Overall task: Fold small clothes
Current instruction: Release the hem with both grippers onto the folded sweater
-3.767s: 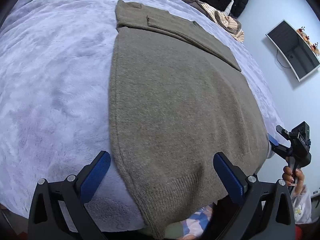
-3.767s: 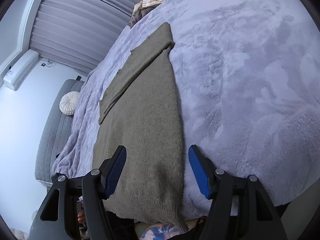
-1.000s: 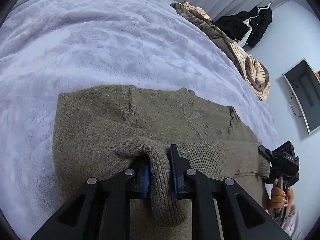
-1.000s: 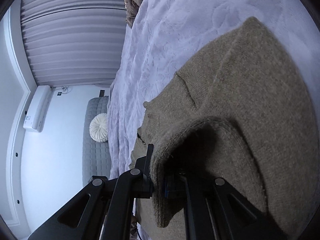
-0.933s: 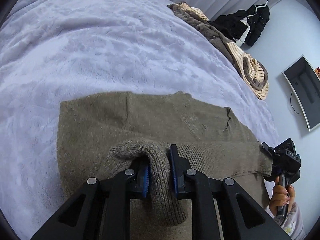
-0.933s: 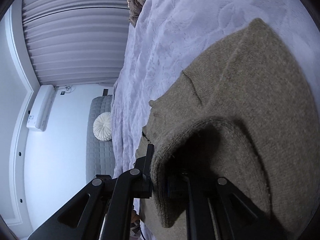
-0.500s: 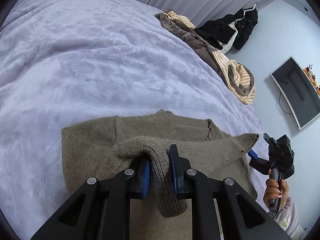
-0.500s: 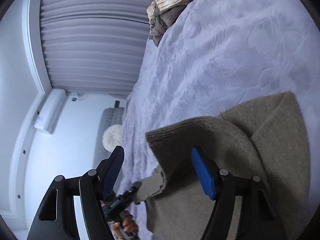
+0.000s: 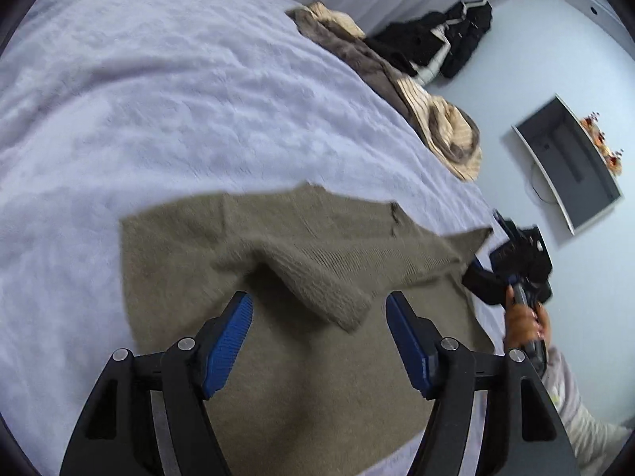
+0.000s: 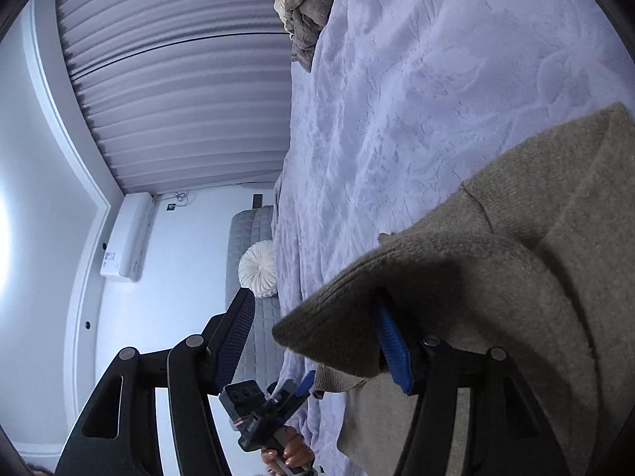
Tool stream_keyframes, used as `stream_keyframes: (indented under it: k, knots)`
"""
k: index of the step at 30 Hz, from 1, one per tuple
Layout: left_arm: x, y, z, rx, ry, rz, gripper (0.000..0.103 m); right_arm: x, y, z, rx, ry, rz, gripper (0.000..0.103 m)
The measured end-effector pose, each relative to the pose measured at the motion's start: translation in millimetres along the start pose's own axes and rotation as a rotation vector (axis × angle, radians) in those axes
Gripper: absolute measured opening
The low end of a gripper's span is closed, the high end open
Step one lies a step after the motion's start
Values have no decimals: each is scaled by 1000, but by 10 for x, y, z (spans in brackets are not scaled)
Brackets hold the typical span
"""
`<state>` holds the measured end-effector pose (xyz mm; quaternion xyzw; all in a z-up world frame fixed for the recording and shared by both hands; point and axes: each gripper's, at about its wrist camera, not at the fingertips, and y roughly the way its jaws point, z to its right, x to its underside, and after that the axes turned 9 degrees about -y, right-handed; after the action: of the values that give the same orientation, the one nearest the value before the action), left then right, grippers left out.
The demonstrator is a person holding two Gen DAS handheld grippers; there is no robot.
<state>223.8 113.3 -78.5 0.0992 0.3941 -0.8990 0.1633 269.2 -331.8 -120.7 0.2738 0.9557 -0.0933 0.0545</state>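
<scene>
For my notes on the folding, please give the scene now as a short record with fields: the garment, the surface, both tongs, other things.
garment: olive knit sweater, bottom half folded up over the top, hem corners not yet flat
surface: lilac plush bedcover
left tongs: jaws have just been opening; hem corner lies loose between them, pads not touching it
right tongs: open; one finger tucked under the sweater's lifted hem fold, no grip
other things: heap of brown and striped clothes at the far bed edge; wall screen
</scene>
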Motion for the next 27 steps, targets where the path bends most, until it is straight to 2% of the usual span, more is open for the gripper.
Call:
stream_keyframes:
  k: [2, 4, 6, 8, 9, 11, 12, 14, 15, 18, 20, 24, 27]
  knots:
    - [63, 202, -11, 74, -11, -73, 70, 15, 9, 26, -20, 25, 5, 66]
    - [59, 398, 5, 96, -33, -93, 70, -27, 30, 48, -19, 42, 21, 66]
    - [-45, 497, 20, 33, -67, -22, 70, -97, 23, 68, -4, 57, 60, 66]
    - [-227, 452, -1, -90, -108, 123, 70, -183, 6, 73, 27, 56, 102, 66]
    - [-313, 396, -34, -124, -142, 184, 70, -215, -37, 55, 70, 39, 129, 66]
    - [-437, 239, -80, -192, -184, 271, 70, -241, -139, 12, 132, 8, 160, 66]
    - [-457, 171, -78, -227, -171, 283, 70, -226, -178, -1, 137, 0, 157, 66]
    - [-429, 61, -83, -278, -120, 267, 73, -154, -310, -20, 176, -26, 145, 66]
    - [-398, 25, -109, -298, -105, 253, 80, -117, -371, -24, 209, -43, 140, 66]
    - [-182, -109, -217, -321, -81, 188, 80, 1, -546, -18, 312, -85, 112, 66]
    - [29, -220, -307, -295, -87, 142, 80, 113, -666, -39, 353, -117, 79, 66]
    - [427, -296, -428, -197, -111, 17, 80, 417, -907, -143, 446, -245, -24, 66]
    - [660, -283, -414, -152, -75, -32, 80, 643, -1054, -202, 477, -306, -104, 66]
